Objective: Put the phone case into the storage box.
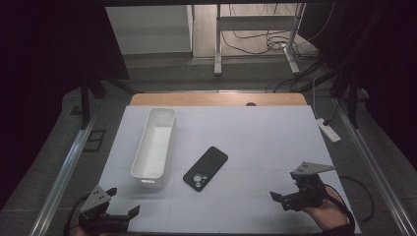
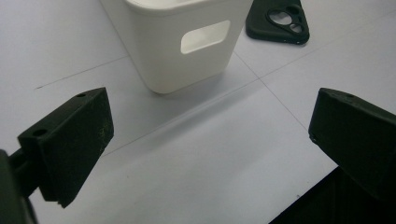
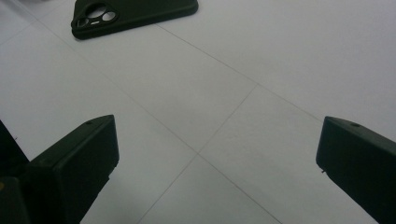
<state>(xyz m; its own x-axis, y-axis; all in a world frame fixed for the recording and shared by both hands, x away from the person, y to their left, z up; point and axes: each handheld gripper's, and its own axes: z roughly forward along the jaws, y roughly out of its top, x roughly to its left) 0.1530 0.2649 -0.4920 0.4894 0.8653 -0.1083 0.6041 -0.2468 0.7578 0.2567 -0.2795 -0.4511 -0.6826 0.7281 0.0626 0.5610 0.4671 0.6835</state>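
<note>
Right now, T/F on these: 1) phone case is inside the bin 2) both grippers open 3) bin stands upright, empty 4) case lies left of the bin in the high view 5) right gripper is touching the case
1) The case is inside the bin. False: it lies on the table, beside the bin.
2) The left gripper and the right gripper are both open. True: each has its jaws wide apart with nothing between them.
3) The bin stands upright and empty. True.
4) The case lies left of the bin in the high view. False: it lies to the bin's right.
5) The right gripper is touching the case. False: bare table lies between them.
</note>
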